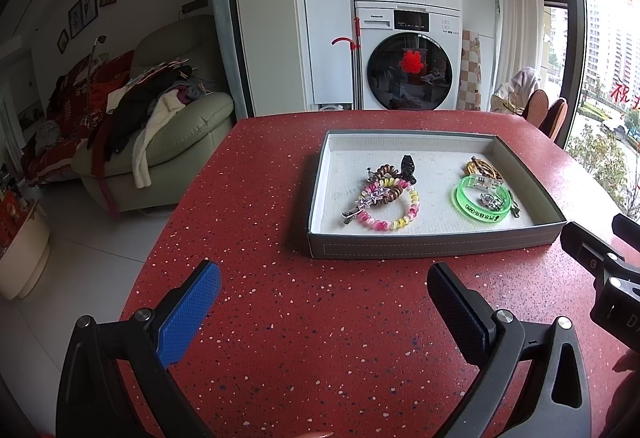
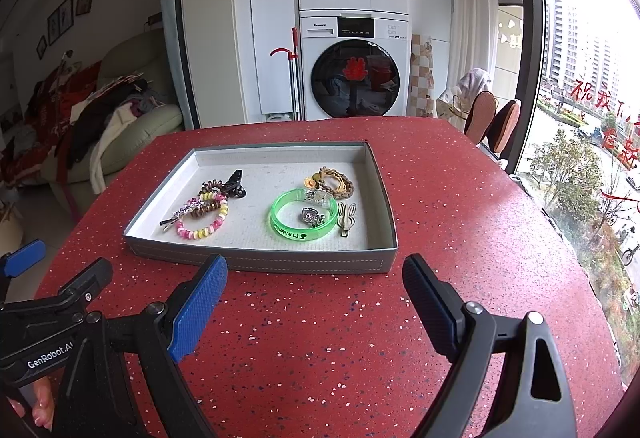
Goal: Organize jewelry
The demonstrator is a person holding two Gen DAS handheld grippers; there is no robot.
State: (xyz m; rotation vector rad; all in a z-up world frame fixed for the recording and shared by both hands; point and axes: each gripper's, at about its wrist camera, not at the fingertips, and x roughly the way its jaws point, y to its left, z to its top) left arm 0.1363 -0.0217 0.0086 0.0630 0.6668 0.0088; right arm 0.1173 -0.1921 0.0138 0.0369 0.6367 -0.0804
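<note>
A home room seen from two hand-held grippers. Filling the lower part of both views is a red worktop [image 1: 280,318] flecked with pale and dark specks, its near-left edge curved. Beyond it at 12 o'clock stand two white stacked washers [image 2: 354,18] with round dark doors, each bearing a red paper cut-out. At 9 o'clock a pale green sofa [image 1: 180,126] is heaped with clothes [image 1: 120,110], with framed pictures [image 1: 84,12] on the wall above. At 3 o'clock a tall window [image 2: 580,98] shows apartment blocks and trees, with red lettering on the glass. The floor [image 1: 100,238] is white tile.

On the worktop, toward 12 o'clock from both grippers, sits a shallow grey tray [image 2: 260,262] with a white lining. Inside at its left lie a pink and yellow bead bracelet [image 2: 202,228], a brown coil tie [image 2: 208,208], a silver clip [image 2: 180,214] and a black clip [image 2: 234,188], overlapping. At its right lie a green bangle [image 2: 280,228] ringing a small silver charm [image 2: 310,216], a tan braided band [image 2: 338,180] behind it, and a rabbit-shaped clip [image 2: 346,218] just beside it.

The left gripper [image 1: 324,292] hovers over bare worktop, jaws spread wide, holding nothing. The right gripper [image 2: 315,284] does likewise just short of the tray's front wall, jaws wide apart and empty.
</note>
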